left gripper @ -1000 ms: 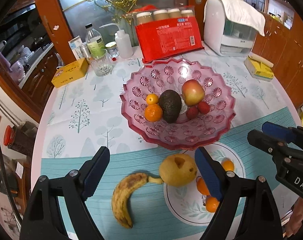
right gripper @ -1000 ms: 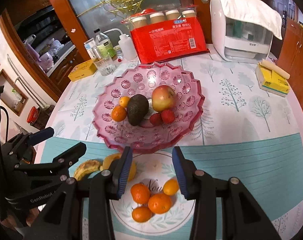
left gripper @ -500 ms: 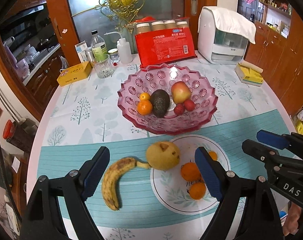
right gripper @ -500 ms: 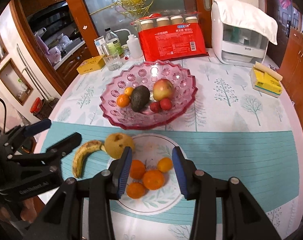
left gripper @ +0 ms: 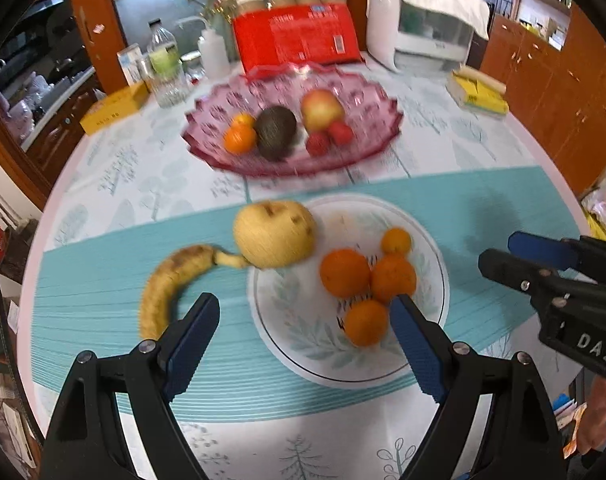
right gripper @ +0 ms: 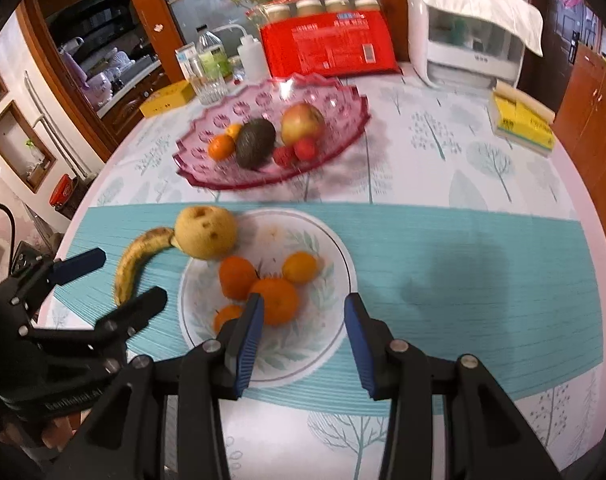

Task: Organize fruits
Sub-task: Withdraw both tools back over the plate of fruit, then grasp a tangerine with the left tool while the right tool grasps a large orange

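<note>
A pink glass bowl at the table's middle holds an avocado, an apple, two small oranges and red berries. Nearer stands a white leaf-patterned plate with several oranges. A yellow pear leans on its left rim, and a spotted banana lies beside it. My left gripper hovers wide open over the plate's near left. My right gripper is narrowly open over the plate, empty.
At the table's back stand a red package with jars, a white appliance under a cloth, a water bottle and a glass. A yellow box lies far left, a yellow pack far right. Wooden cabinets surround the round table.
Both grippers have drawn back from the pink bowl and sunk toward the plate, which has come fully into view. Neither jaw gap has changed and no fruit has moved.
</note>
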A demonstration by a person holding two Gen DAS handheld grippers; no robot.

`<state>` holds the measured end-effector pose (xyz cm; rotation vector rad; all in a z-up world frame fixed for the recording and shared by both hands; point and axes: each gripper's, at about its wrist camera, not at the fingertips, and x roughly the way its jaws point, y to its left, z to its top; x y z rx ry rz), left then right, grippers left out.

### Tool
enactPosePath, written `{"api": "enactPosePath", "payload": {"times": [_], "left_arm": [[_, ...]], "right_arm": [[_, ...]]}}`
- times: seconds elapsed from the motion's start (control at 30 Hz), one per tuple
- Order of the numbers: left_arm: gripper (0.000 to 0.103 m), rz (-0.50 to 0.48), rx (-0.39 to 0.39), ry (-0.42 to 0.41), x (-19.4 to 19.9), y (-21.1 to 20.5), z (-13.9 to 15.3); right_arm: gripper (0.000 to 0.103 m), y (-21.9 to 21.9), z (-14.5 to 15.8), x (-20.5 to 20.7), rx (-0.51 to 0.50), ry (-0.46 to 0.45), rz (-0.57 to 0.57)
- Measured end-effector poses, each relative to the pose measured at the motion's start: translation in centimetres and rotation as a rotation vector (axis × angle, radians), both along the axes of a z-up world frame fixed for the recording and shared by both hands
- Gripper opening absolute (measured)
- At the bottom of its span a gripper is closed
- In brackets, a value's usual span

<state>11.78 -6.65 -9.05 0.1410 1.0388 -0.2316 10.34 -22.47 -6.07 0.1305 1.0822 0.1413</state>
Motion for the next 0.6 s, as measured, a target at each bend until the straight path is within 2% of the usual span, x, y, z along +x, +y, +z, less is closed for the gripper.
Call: {"api": "enactPosePath", "payload": {"times": [0.23,0.47,0.6], "left_arm": [[0.086,-0.023,-0.033,0.075,0.0,-1.0,-4.1],[0.086,-0.053,-0.051,0.101,0.4,-2.3,-6.0],[0.075,-0.078,-0.045,0.102,0.5,-3.1,-6.6]], "right_arm": [[0.042,-0.5,-2.2,-0.4,0.013,0.043,-0.018],[0.042,-0.8,-3.4,-0.5,0.033,0.067,-0.025],[0.042,-0.6,-3.7,-0.2,0.042,0.071,-0.023]]}}
